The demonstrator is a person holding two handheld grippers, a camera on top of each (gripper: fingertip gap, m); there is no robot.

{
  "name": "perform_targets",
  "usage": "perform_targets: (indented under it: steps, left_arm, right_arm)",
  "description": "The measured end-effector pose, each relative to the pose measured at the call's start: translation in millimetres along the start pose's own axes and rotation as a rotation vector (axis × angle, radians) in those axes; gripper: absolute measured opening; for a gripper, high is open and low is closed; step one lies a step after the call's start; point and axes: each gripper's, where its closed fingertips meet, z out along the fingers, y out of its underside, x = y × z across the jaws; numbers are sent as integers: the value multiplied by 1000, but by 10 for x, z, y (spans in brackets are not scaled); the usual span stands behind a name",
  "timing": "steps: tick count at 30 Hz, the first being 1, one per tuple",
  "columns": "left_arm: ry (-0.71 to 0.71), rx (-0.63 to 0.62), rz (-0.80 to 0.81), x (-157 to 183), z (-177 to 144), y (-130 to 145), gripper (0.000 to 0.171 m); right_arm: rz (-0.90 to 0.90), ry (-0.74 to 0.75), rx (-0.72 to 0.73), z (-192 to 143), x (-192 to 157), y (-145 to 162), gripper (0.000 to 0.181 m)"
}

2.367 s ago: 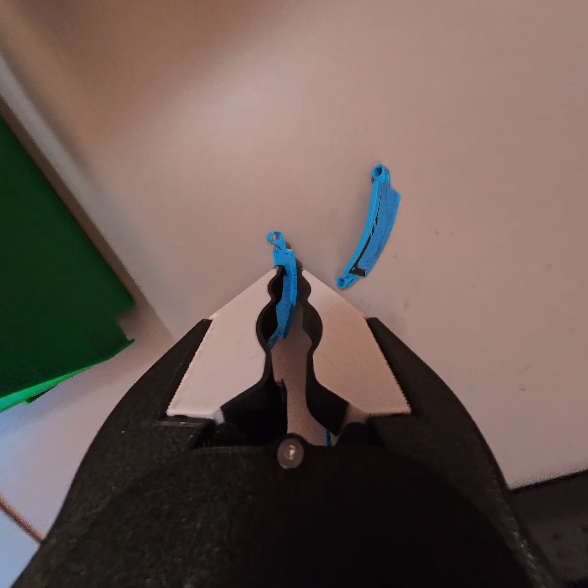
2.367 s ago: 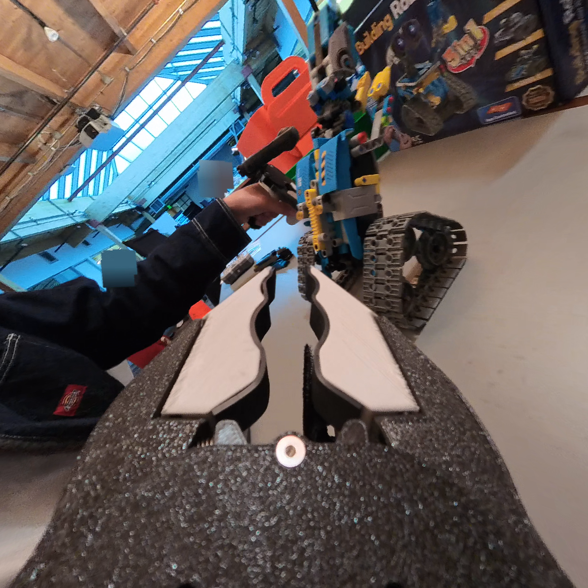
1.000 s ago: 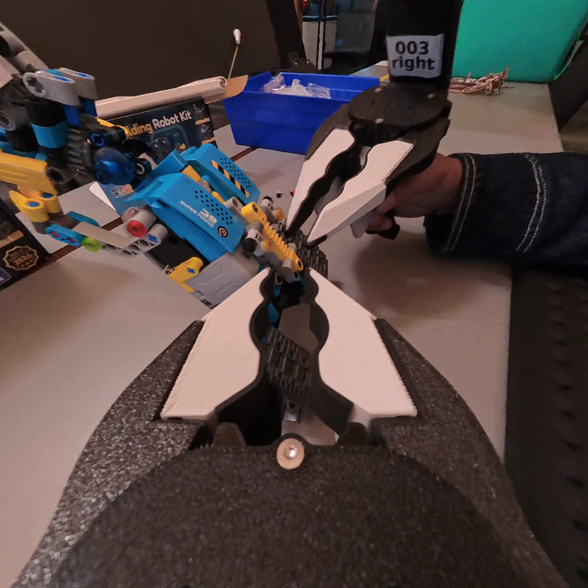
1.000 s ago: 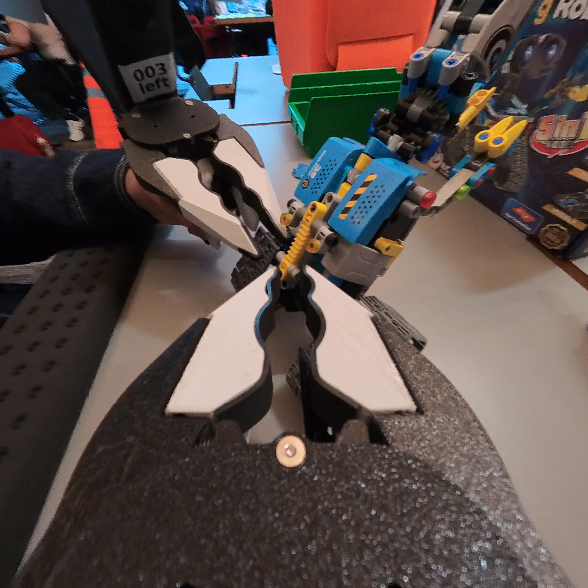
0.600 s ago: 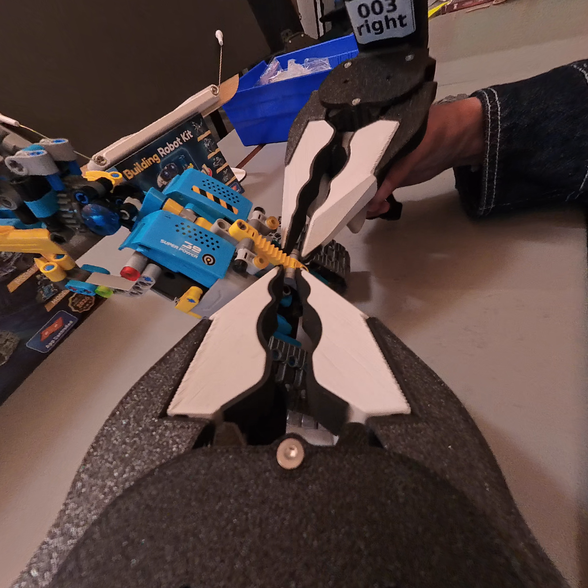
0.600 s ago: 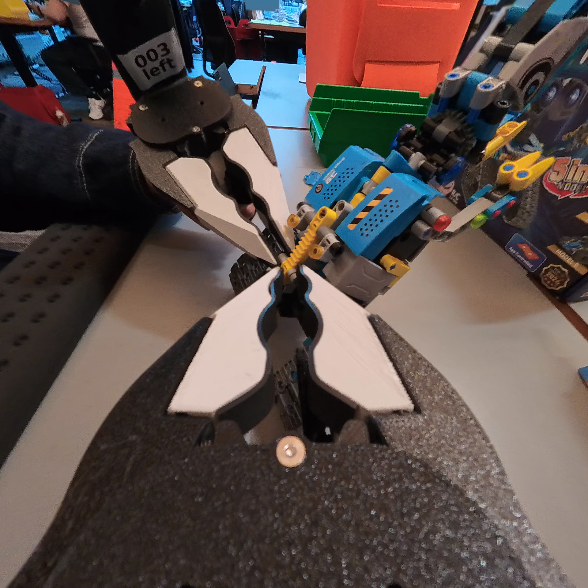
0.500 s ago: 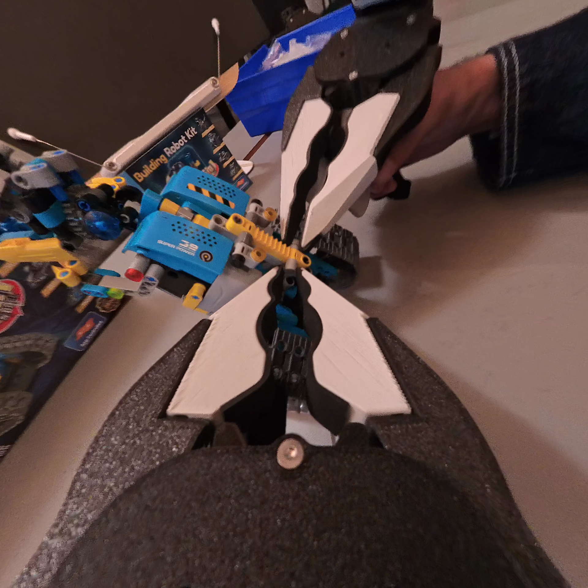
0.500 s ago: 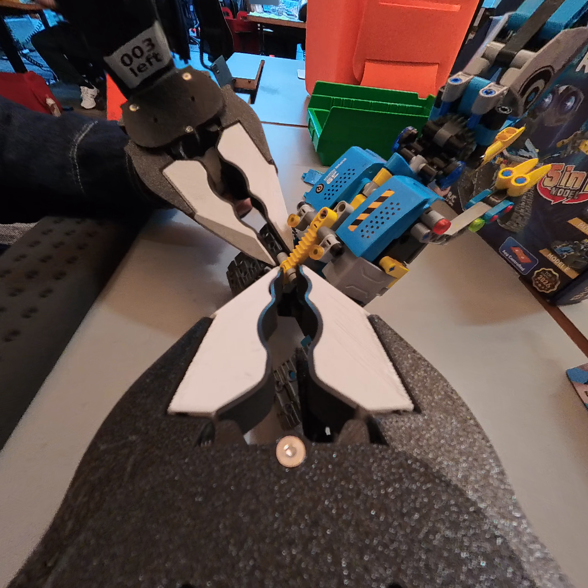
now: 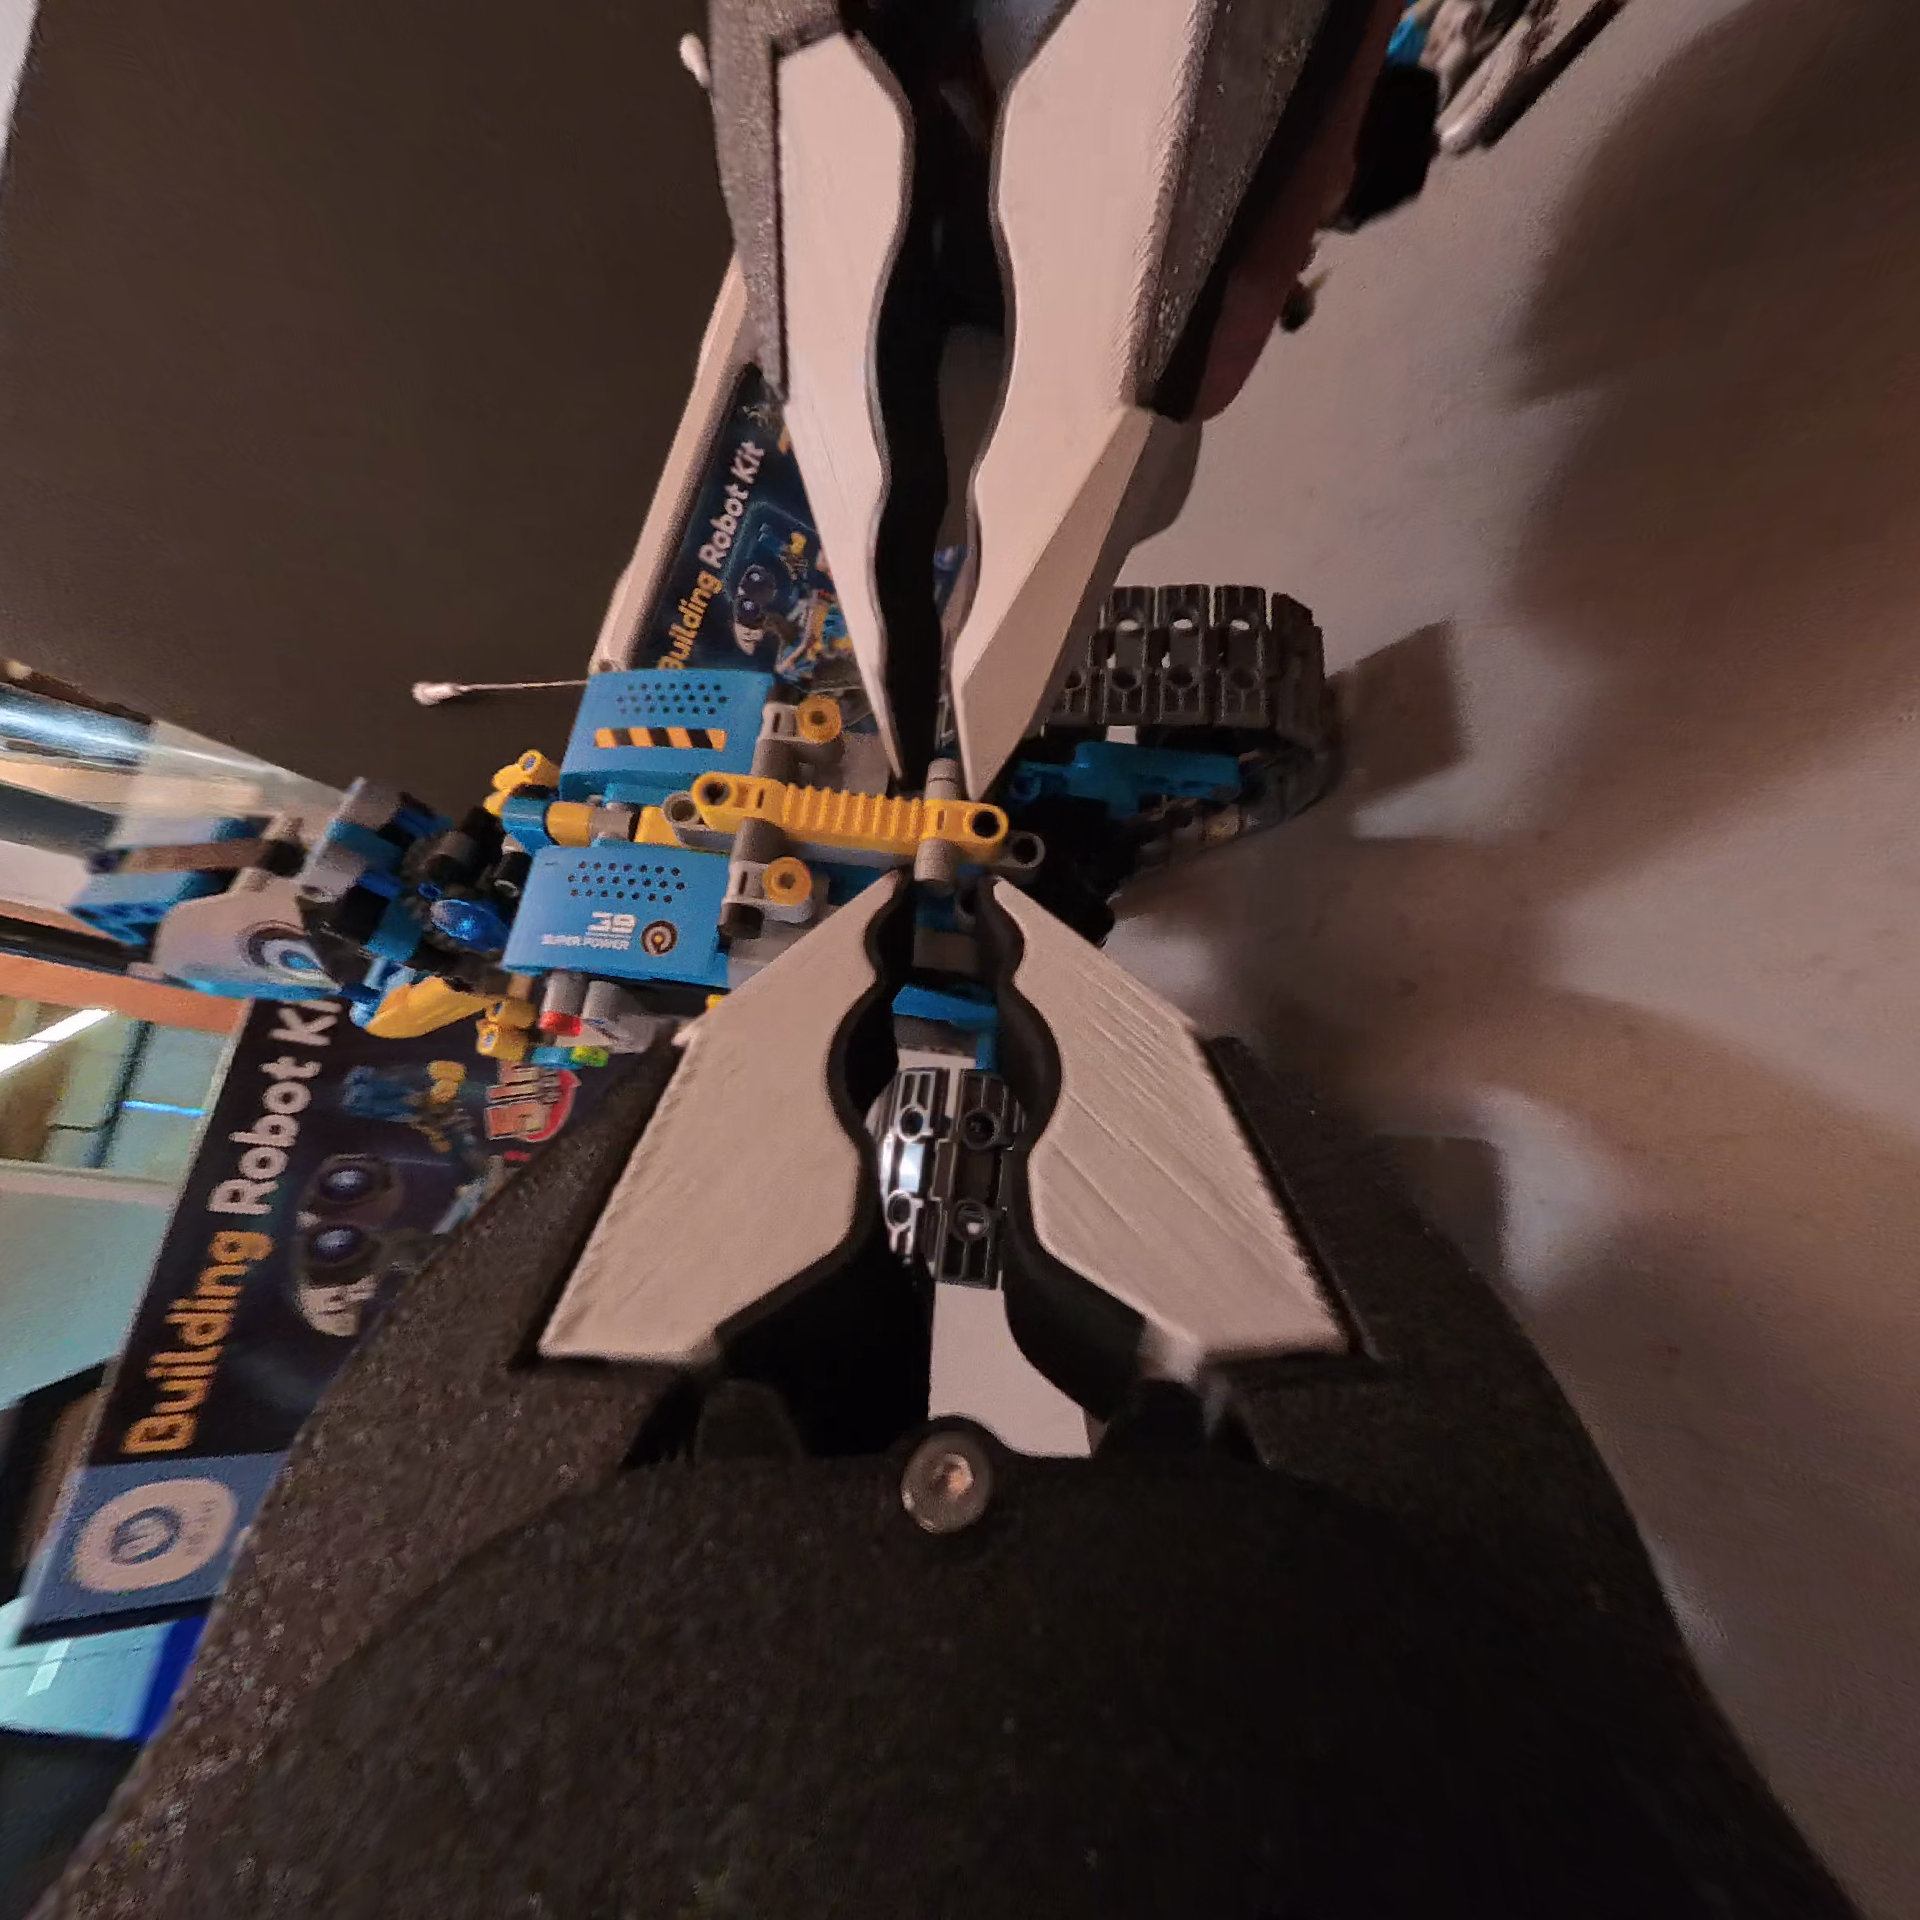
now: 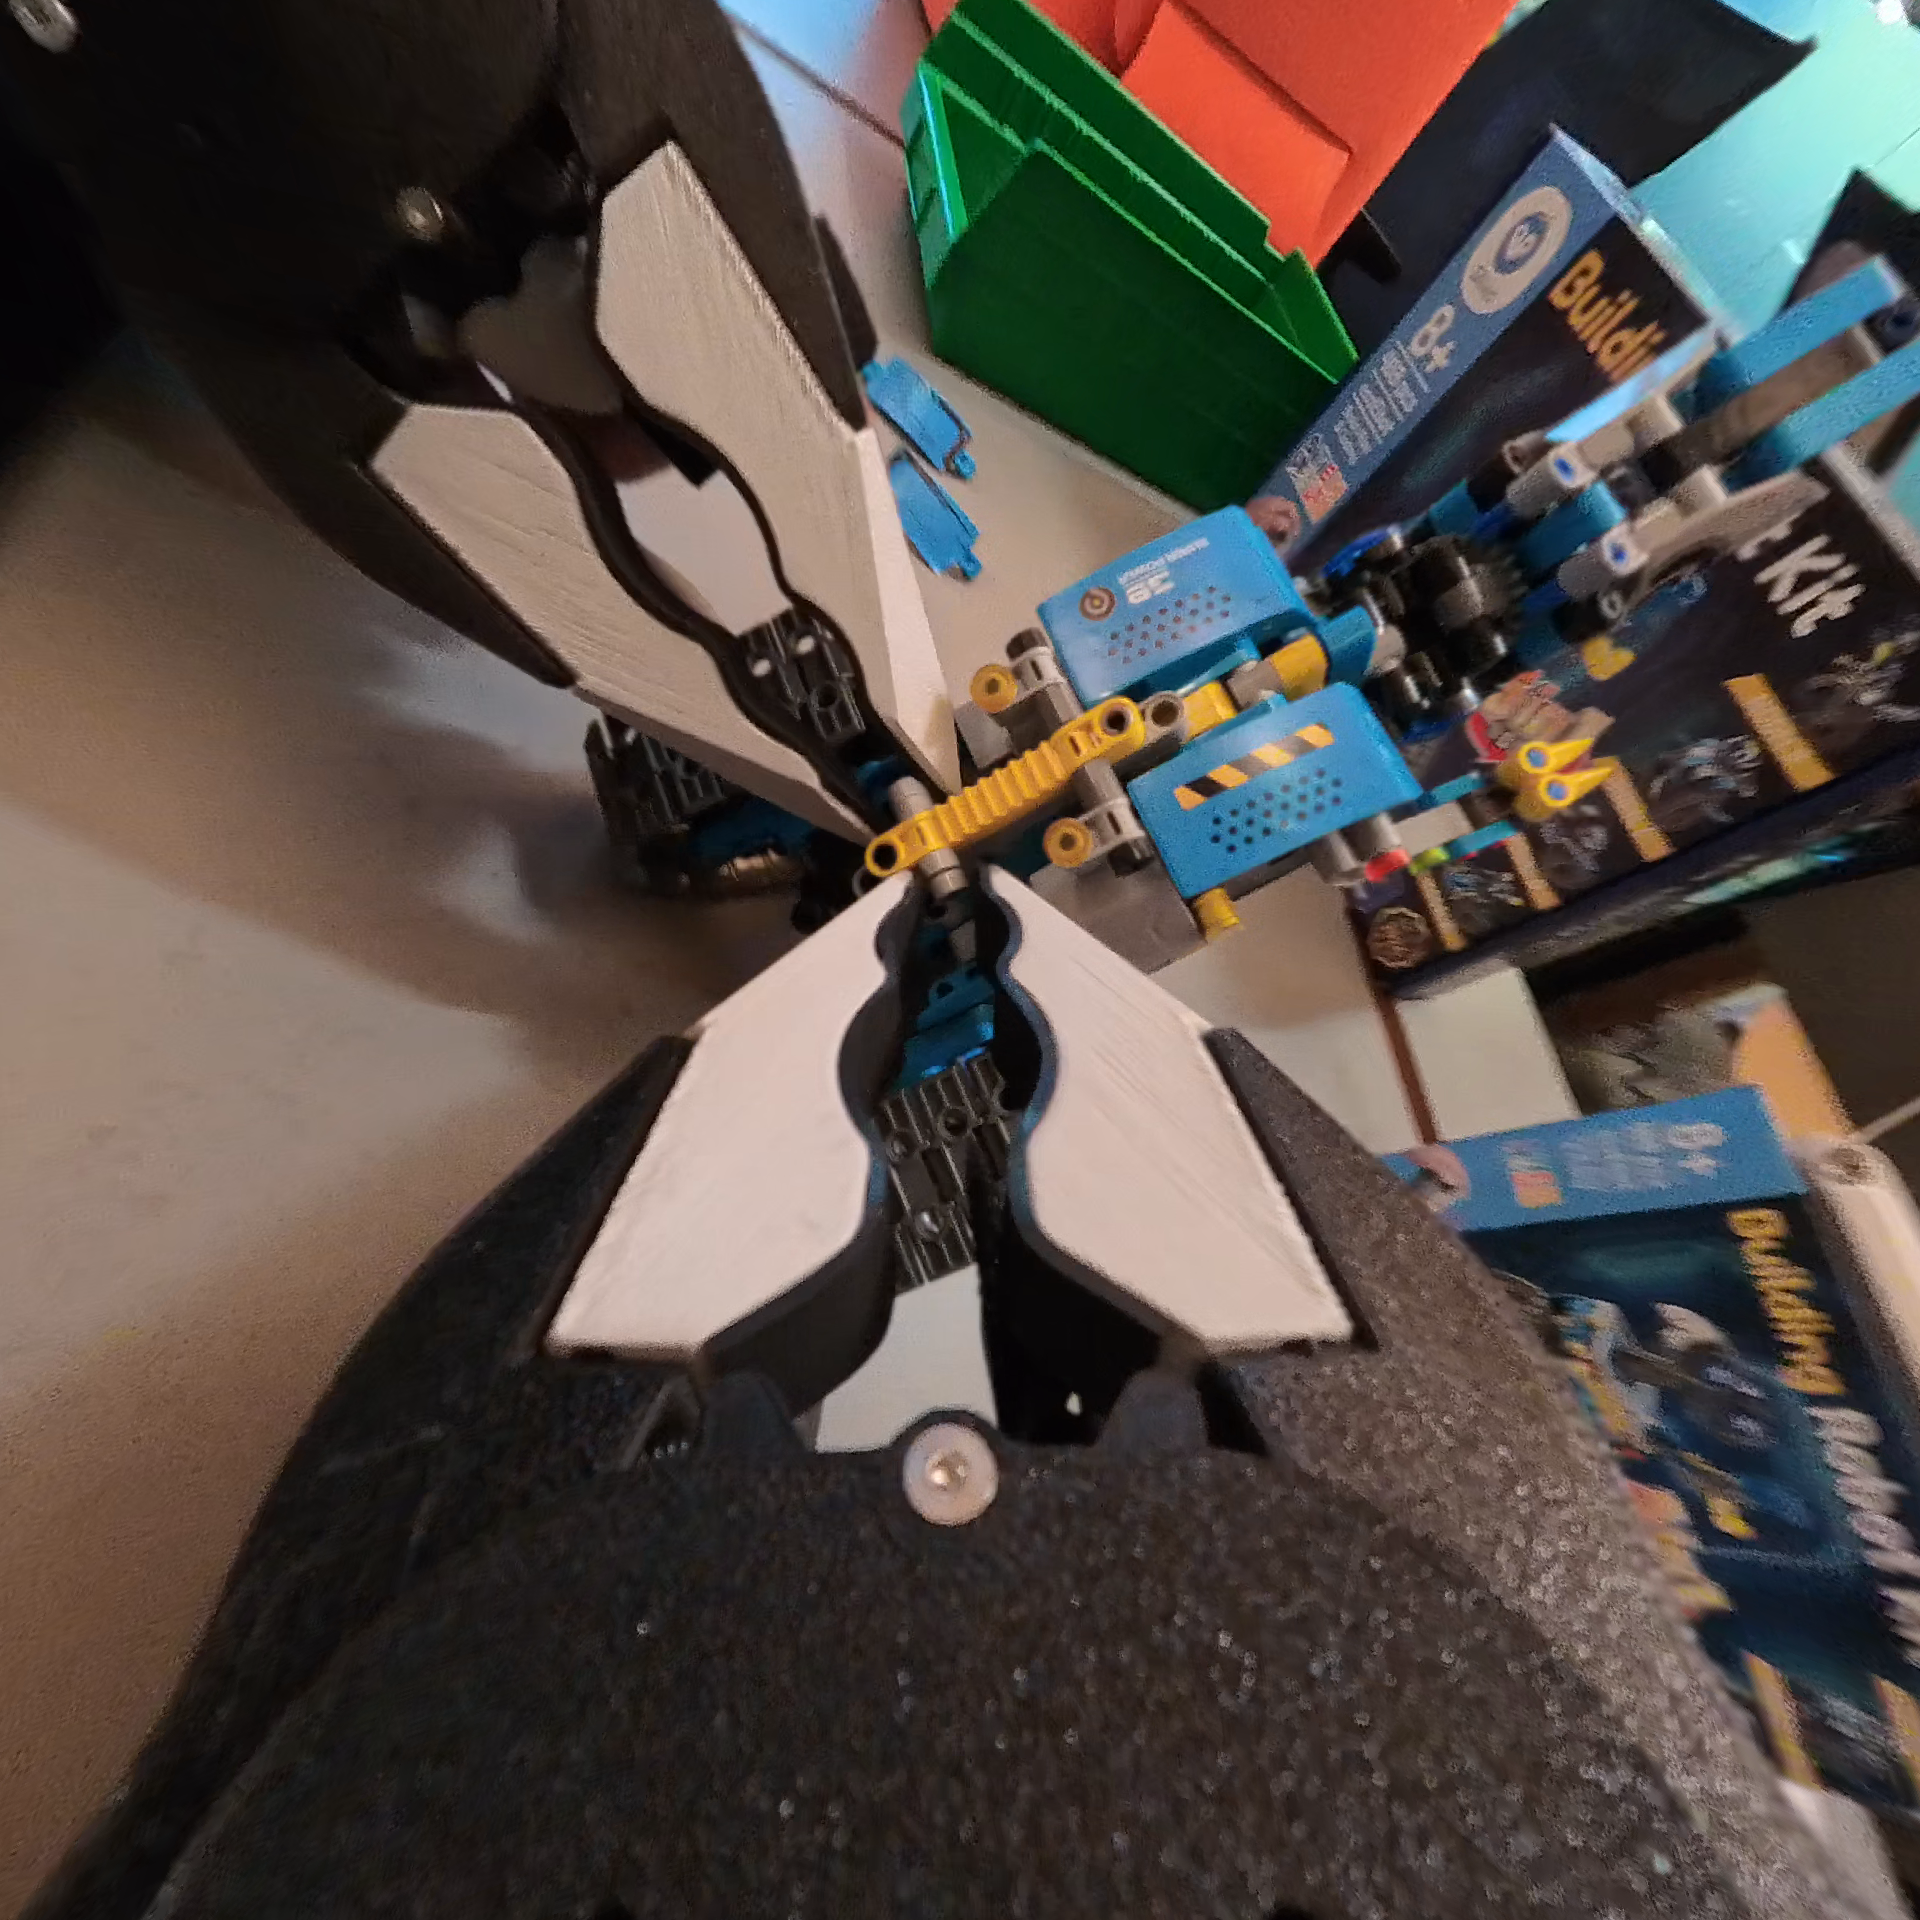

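Note:
A toy tracked robot [image 9: 623, 914] with blue panels, black treads [image 9: 1184, 655] and a yellow toothed beam [image 9: 852, 816] sits between both grippers. My left gripper [image 9: 943, 894] is shut on a grey cross pin [image 9: 940, 831] at the beam's end, with tread showing between its fingers. My right gripper [image 9: 925, 764] comes in from the opposite side, tip to tip with it. In the right wrist view my right gripper [image 10: 951, 888] is shut on the same grey pin [image 10: 940, 868] below the yellow beam [image 10: 997, 795]. The left gripper [image 10: 904, 800] meets it from the upper left.
Two loose blue curved pieces [image 10: 920, 405] lie on the beige table [image 10: 260, 1039] near a green bin [image 10: 1091, 281] and an orange block [image 10: 1247, 94]. Printed kit boxes [image 10: 1558, 343] and a second toy model [image 10: 1558, 488] stand behind the robot. Another box [image 10: 1714, 1403] lies at the right. Less than 4 cm separates the two grippers' tips.
Both grippers have closed in on the pin under the yellow beam and now meet tip to tip. Both views have rolled sharply and the robot looks closer and tilted.

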Motion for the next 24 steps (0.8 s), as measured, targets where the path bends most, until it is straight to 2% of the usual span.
perform_targets:
  steps: [5,9,12,15,17,19,22,24]
  left_arm:
    - [-73,-70,119,-41,39,4,11]
    - [-98,-100,192,-53,43,16,6]
    - [-55,-71,115,-34,23,9,5]
    - [-8,-8,47,14,-39,-31,4]
    - [-21,-17,51,-18,-98,52,4]
    - [-3,5,-21,-45,-175,141,4]
    - [43,71,-85,-8,-214,98,4]
    - [53,92,-86,27,-215,39,4]
  right_arm:
    - [-221,154,-167,25,62,33,6]
    - [-209,134,-240,26,57,63,5]
    - [-269,137,-240,9,39,64,4]
    - [-231,79,-208,-50,-28,54,4]
    - [-210,95,-334,-197,96,387,5]
    - [-28,77,-151,-397,165,235,4]
    - [63,46,-44,-474,182,47,5]
    - [92,10,-38,-476,130,104,5]
